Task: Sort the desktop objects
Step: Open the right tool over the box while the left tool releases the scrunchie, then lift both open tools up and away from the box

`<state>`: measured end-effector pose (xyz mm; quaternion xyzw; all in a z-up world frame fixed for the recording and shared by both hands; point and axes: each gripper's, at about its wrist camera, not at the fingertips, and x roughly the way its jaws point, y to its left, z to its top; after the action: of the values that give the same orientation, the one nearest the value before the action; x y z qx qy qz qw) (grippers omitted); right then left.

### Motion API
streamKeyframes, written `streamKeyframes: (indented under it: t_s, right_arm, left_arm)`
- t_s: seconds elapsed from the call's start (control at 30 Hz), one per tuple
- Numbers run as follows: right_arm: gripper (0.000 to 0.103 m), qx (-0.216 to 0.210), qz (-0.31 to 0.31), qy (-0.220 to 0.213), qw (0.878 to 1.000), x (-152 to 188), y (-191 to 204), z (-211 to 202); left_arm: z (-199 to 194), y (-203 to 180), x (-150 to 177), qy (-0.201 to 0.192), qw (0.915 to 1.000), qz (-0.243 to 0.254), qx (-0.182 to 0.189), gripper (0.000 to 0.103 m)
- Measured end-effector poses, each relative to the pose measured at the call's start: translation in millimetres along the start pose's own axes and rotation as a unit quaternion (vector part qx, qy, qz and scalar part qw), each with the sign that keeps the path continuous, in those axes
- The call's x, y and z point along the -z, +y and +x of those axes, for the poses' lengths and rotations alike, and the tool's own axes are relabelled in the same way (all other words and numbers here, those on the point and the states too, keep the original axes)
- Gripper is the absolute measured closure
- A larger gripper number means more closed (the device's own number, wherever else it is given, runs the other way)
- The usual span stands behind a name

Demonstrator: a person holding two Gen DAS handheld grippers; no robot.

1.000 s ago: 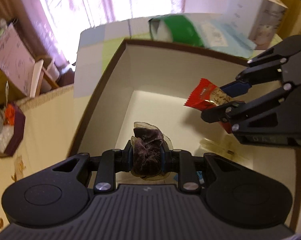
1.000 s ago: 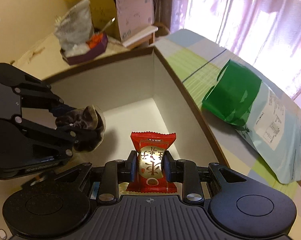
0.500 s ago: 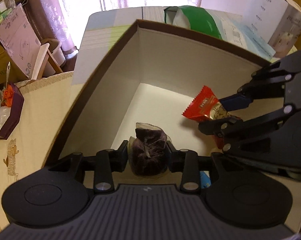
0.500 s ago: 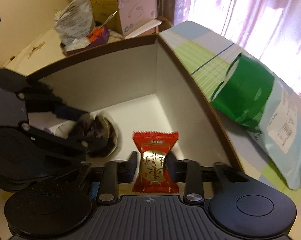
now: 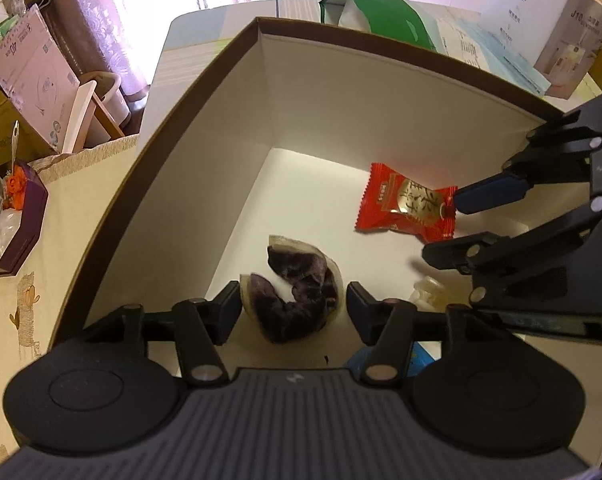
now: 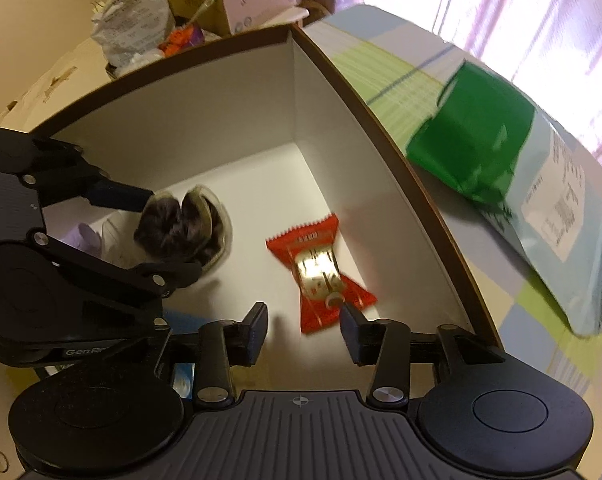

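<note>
1. The red candy [image 5: 407,205] lies on the white floor of the box [image 5: 205,92], just ahead of the right tongs [image 6: 304,326]; one corner of its wrapper sits at the tip of the right-hand finger [image 6: 351,330], and whether they touch I cannot tell.
2. The right tongs stand apart, with nothing clamped between the fingers.
3. In the left wrist view the right tongs [image 5: 449,224] enter from the right, blue pad near the candy's near end.
4. The dark scrunchie [image 5: 297,294], in a clear wrapper, sits between the fingers of the left tongs [image 5: 291,306], which are spread wide with a gap on each side; it looks to rest on the box floor.
5. In the right wrist view the left tongs [image 6: 167,236] reach in from the left, fingers above and below the scrunchie [image 6: 181,226], which is blurred.
6. The candy [image 6: 321,272] lies to the right of the scrunchie, apart from it.
7. Behind the left tongs, small pale and blue items lie on the box floor, too hidden to name.
8. Beyond the box's far-right wall a green bag [image 6: 477,140] lies on the checked table [image 6: 385,68].
9. Left of the box is a purple tray [image 5: 25,224] with clutter.
</note>
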<state>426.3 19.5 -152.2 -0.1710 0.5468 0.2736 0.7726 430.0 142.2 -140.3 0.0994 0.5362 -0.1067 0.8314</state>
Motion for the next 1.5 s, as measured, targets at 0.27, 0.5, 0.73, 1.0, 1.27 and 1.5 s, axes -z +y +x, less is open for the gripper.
streamKeyframes:
  t_s: [0.27,0.5,0.73,1.0,1.27,1.5]
  right_arm:
    - [0.021,0.007,0.053,0.012,0.998,11,2,-15]
    - [0.006,0.024,0.082,-0.024,0.996,16,12,-37]
    - [0.000,0.035,0.073,-0.063,0.995,18,25,-63]
    - [0.000,0.051,0.062,-0.083,0.993,30,37,-84]
    - [0.000,0.043,0.072,-0.105,0.991,52,46,-103]
    - [0.000,0.037,0.075,-0.117,0.990,71,55,-117]
  left_arm:
    - [-11,-3,12,0.011,0.9996,0.010,-0.023,0.037]
    - [-32,-2,20,0.009,0.9996,0.006,-0.027,0.026]
    - [-62,-4,25,-0.019,0.9985,0.014,-0.049,0.012]
    - [-94,-7,36,-0.041,0.9975,0.011,-0.056,0.009]
    - [-122,-9,58,-0.057,0.9966,-0.006,-0.059,0.007]
    - [-144,-12,77,-0.068,0.9956,-0.014,-0.063,0.007]
